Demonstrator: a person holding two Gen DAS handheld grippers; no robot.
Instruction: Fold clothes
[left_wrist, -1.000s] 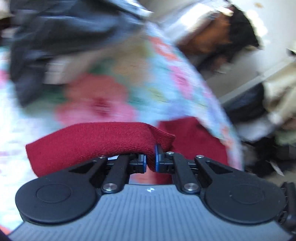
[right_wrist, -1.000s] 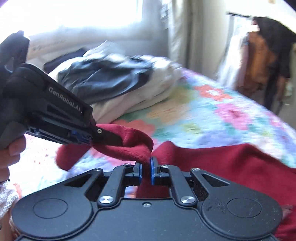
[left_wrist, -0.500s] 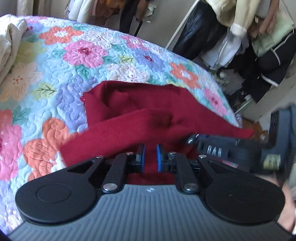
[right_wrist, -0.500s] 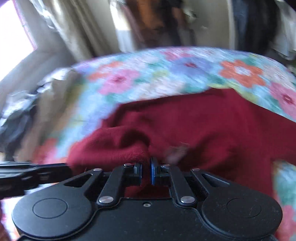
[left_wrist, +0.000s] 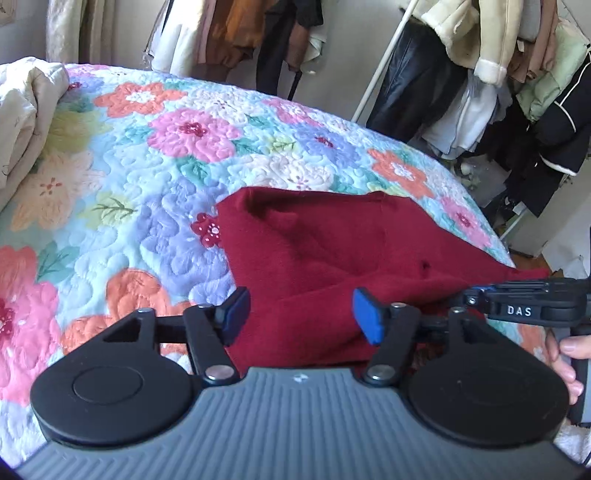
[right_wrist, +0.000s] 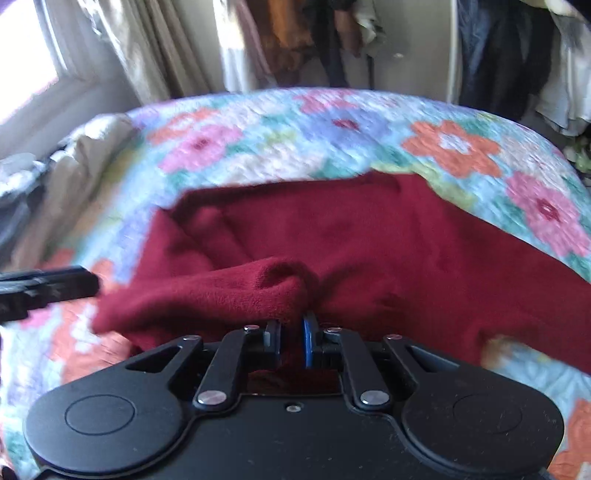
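A dark red fleece garment (left_wrist: 332, 258) lies folded over on the floral quilt (left_wrist: 166, 155). My left gripper (left_wrist: 301, 314) is open, its blue pads spread wide just above the garment's near left edge, holding nothing. My right gripper (right_wrist: 291, 338) is shut on a bunched fold of the same red garment (right_wrist: 369, 243). The right gripper's body shows at the right edge of the left wrist view (left_wrist: 524, 306). The left gripper's tip shows at the left edge of the right wrist view (right_wrist: 48, 288).
A cream duvet (left_wrist: 26, 110) is heaped at the bed's far left. A clothes rack with hanging coats and jackets (left_wrist: 498, 74) stands beyond the bed's right side. Curtains and a window (right_wrist: 110, 55) are at the back.
My left gripper has opened and let go of the red garment, which now lies on the quilt. Both grippers swung toward the bed's foot and lowered. The right stays clamped.
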